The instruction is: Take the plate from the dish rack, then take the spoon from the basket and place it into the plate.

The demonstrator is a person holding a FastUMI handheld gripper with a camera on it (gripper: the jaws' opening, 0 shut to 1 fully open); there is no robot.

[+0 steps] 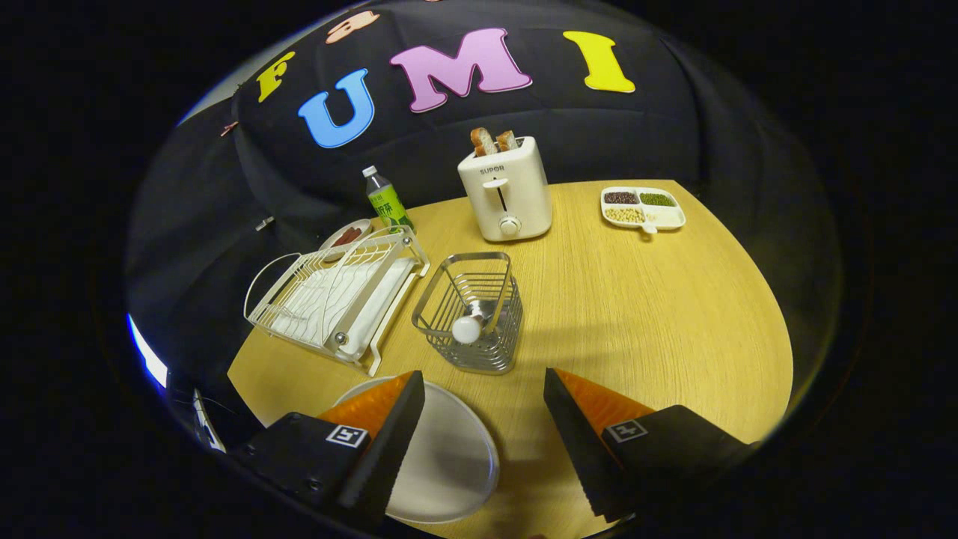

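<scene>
The gripper (483,408) hangs over the wooden table (636,314) with its jaws wide apart, holding nothing. The plate (449,457) lies flat on the table, partly under one finger. Just ahead of the fingers stands the wire basket (470,314) with the spoon (470,328) inside — the dish rack (337,296) beside it.

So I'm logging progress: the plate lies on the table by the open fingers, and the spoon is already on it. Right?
Not quite. The gripper view shows the spoon in the wire basket, not on the plate. The plate does lie on the table, and the gripper is open, holding nothing.
</scene>
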